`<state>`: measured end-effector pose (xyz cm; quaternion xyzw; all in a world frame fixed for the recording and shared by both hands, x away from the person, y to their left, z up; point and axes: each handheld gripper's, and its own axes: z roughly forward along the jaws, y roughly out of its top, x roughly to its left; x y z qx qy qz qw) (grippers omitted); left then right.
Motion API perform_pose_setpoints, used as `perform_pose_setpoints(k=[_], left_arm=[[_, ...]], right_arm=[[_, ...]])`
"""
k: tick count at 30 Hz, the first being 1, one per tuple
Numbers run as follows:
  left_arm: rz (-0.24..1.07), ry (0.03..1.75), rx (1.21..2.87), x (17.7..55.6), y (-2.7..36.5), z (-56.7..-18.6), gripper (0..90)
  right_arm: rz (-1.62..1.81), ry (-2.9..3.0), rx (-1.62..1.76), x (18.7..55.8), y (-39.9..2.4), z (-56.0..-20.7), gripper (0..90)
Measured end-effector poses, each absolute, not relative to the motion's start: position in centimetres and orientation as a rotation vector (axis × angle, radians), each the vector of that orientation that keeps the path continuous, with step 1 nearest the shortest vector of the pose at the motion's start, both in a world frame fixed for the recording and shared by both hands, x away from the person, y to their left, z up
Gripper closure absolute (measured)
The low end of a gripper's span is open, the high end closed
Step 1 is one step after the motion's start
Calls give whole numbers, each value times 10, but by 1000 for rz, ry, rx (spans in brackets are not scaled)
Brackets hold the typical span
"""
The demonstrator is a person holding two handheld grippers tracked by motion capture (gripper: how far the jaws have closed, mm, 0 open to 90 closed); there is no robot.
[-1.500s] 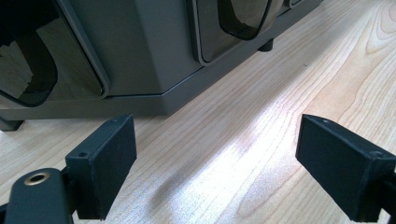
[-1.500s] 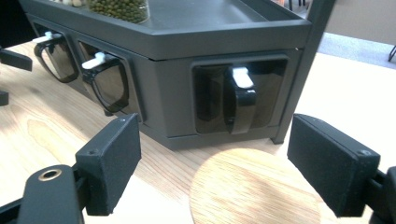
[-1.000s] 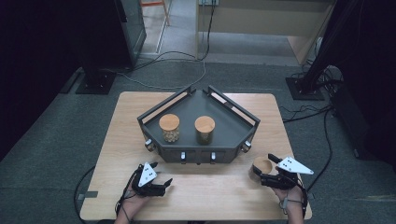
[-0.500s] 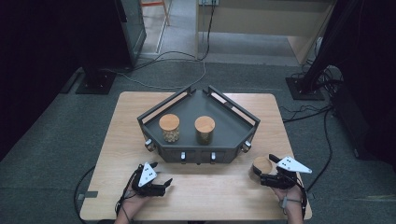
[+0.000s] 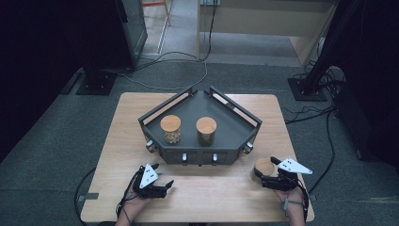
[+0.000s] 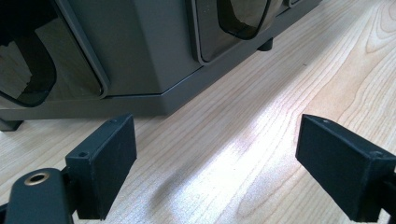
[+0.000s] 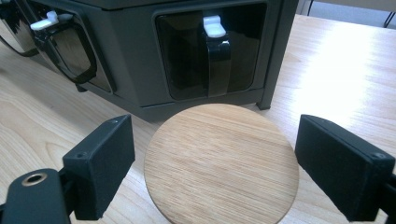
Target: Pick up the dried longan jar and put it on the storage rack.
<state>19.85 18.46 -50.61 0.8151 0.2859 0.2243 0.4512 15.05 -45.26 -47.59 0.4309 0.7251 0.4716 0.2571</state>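
A dark grey angular stand (image 5: 235, 136) sits mid-table, and two glass jars stand on its top tray. The left jar (image 5: 171, 129) holds pale lumps; the right jar (image 5: 206, 130) looks darker. Both have round wooden lids. A third wooden lid (image 5: 263, 165) sits by the stand's front right corner. My right gripper (image 5: 266, 170) is open, one jaw on each side of that lid (image 7: 219, 163) with a gap at both. My left gripper (image 5: 162, 175) rests open on the table before the stand's front left, with bare wood between its jaws (image 6: 217, 158).
The stand's front face has dark smoked windows (image 7: 210, 51) with white latches (image 7: 212, 23) close ahead of the right gripper. Its base edge (image 6: 140, 100) lies just beyond the left gripper. The table edge (image 5: 197, 220) runs close behind both hands. Cables lie on the floor (image 5: 179, 61).
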Motion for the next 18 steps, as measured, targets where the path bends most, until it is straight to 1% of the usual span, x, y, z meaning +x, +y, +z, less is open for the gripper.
perform_pose_setpoints(k=[18], left_arm=[[554, 706, 2014, 199, 185, -506, 123]], right_arm=[[1166, 2042, 1196, 162, -442, -478, 122]])
